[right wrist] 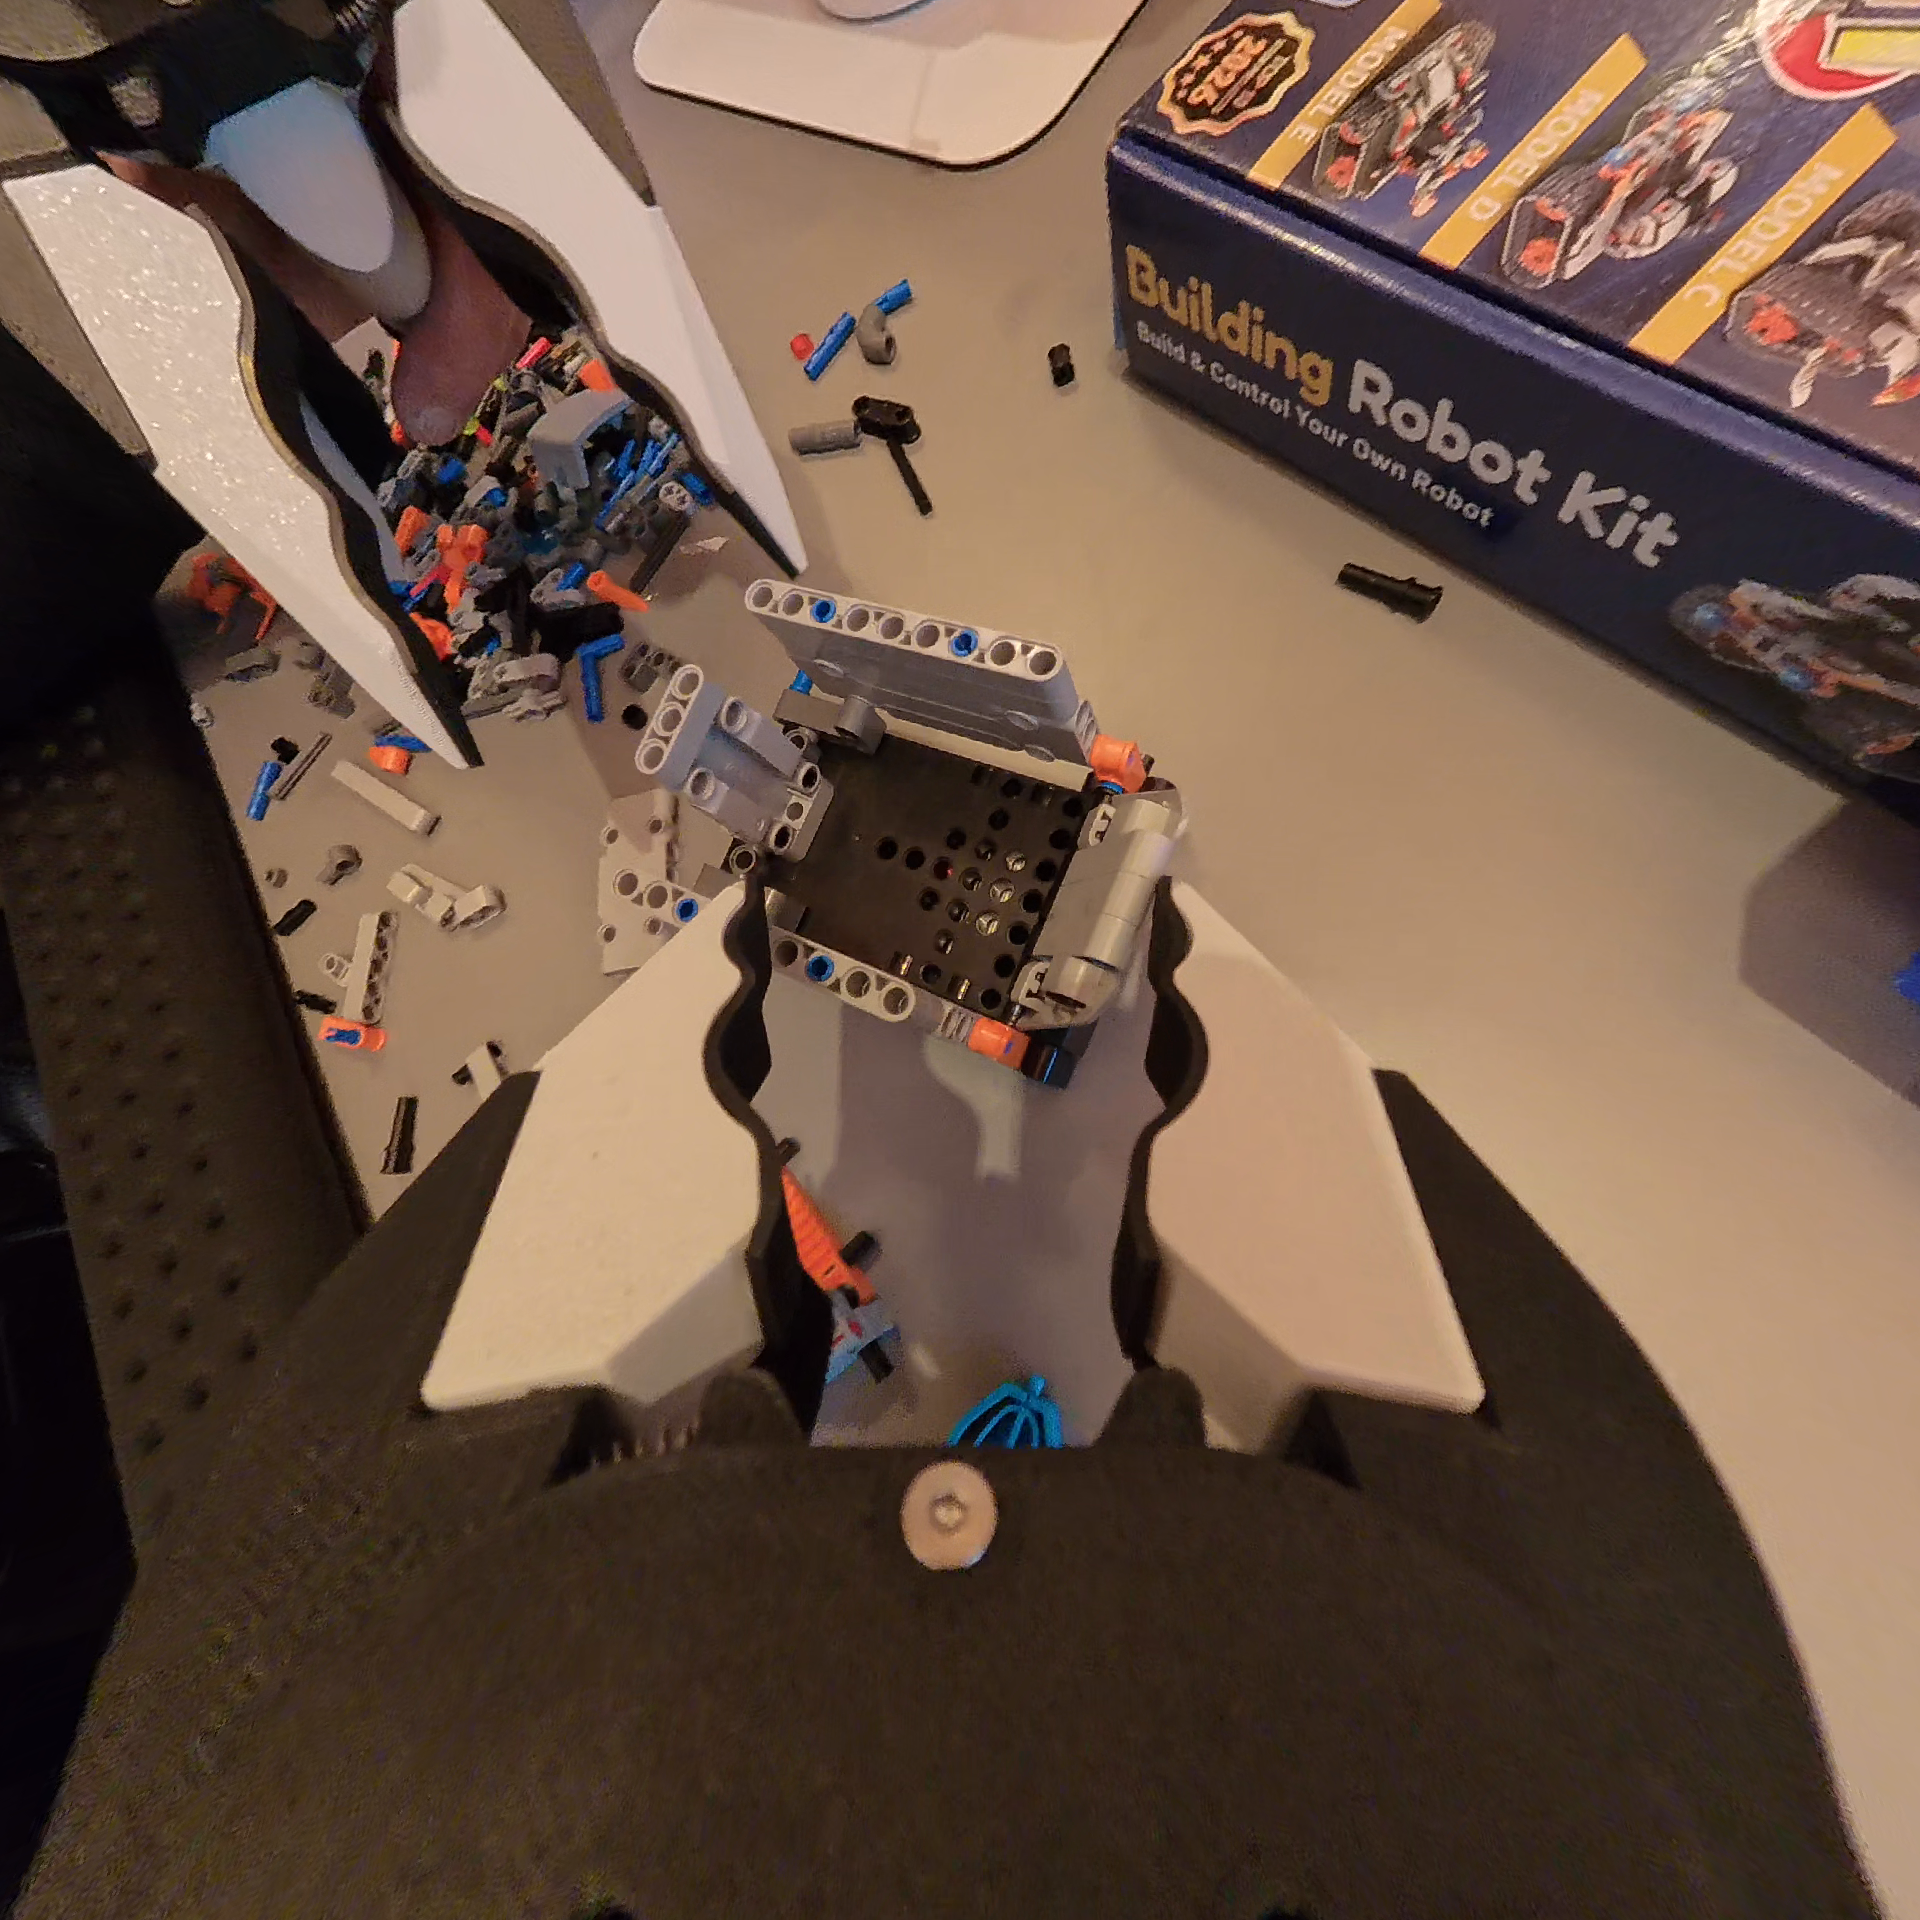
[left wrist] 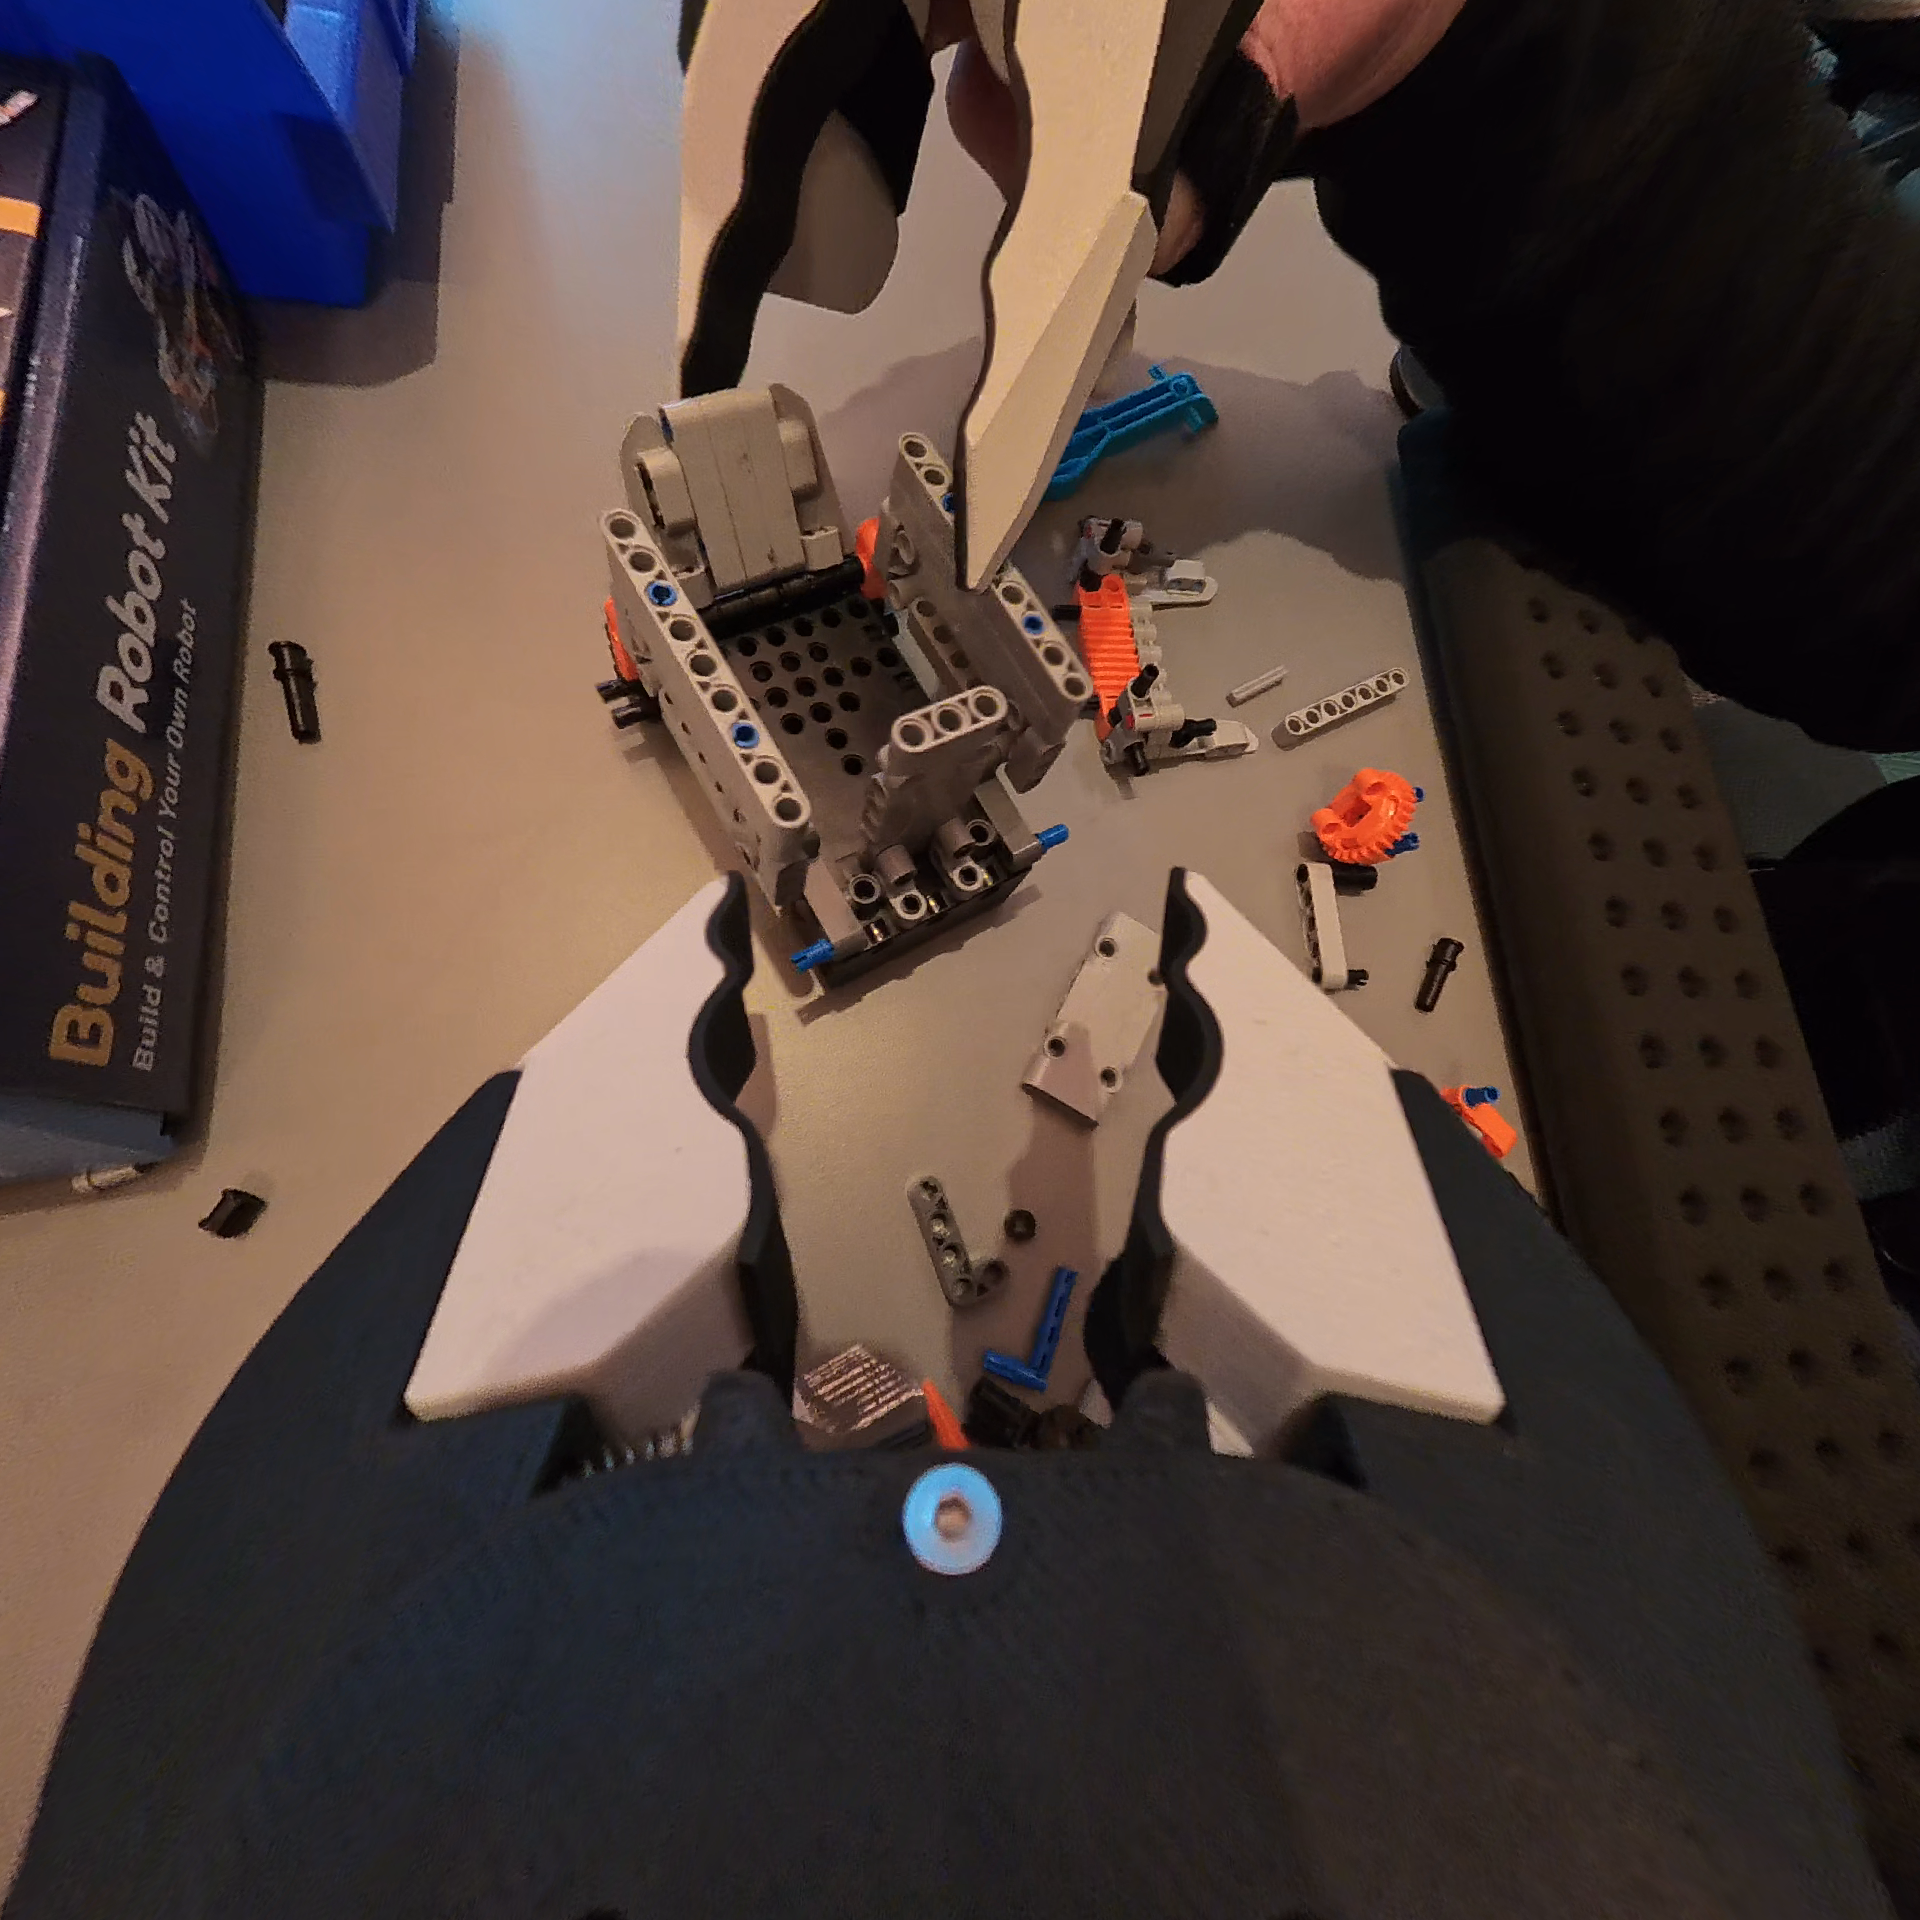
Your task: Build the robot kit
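Observation:
A partly built grey and black brick model (left wrist: 821,707) stands on the grey table (left wrist: 468,935), with a grey motor block (left wrist: 738,488) at its far end. My left gripper (left wrist: 956,899) is open and empty, just short of the model's near end, above a grey panel piece (left wrist: 1091,1013). My right gripper (right wrist: 954,899) is open and straddles the model (right wrist: 935,831) at the motor-block end (right wrist: 1122,894). In the left wrist view one right finger (left wrist: 1039,416) rests against the model's right wall. I cannot tell whether it presses.
A dark blue kit box (right wrist: 1558,312) lies beside the model, with a blue bin (left wrist: 291,135) behind it. Loose pieces lie around: a pile (right wrist: 530,540), an orange gear (left wrist: 1361,816), an orange-grey sub-assembly (left wrist: 1132,655) and black pins (left wrist: 294,675). A perforated dark surface (left wrist: 1714,1039) borders the table. It is some 12 centimeters from my left tips to the orange gear (left wrist: 1361,816).

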{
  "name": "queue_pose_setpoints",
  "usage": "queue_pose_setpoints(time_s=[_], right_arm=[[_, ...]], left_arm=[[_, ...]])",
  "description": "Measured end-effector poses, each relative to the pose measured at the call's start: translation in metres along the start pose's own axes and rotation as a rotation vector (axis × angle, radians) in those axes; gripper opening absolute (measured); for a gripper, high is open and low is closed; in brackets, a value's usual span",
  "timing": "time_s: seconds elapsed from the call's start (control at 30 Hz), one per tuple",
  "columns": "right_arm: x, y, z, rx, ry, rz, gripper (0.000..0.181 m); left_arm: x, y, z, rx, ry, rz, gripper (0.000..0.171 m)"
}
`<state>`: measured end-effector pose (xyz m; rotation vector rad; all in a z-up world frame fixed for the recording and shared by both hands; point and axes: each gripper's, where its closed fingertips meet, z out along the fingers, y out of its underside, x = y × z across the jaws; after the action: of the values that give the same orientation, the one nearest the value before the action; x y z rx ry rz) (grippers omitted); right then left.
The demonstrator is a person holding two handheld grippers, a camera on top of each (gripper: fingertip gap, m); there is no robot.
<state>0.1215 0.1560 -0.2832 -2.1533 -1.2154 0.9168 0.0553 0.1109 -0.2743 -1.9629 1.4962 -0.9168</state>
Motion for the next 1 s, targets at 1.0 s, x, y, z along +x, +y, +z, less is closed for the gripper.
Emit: queue_pose_setpoints(time_s=[1.0], right_arm=[[-0.035, -0.043, -0.076, 0.293, 0.148, -0.069, 0.075]], left_arm=[[-0.077, -0.016, -0.070, -0.030, -0.534, -0.041, 0.053]])
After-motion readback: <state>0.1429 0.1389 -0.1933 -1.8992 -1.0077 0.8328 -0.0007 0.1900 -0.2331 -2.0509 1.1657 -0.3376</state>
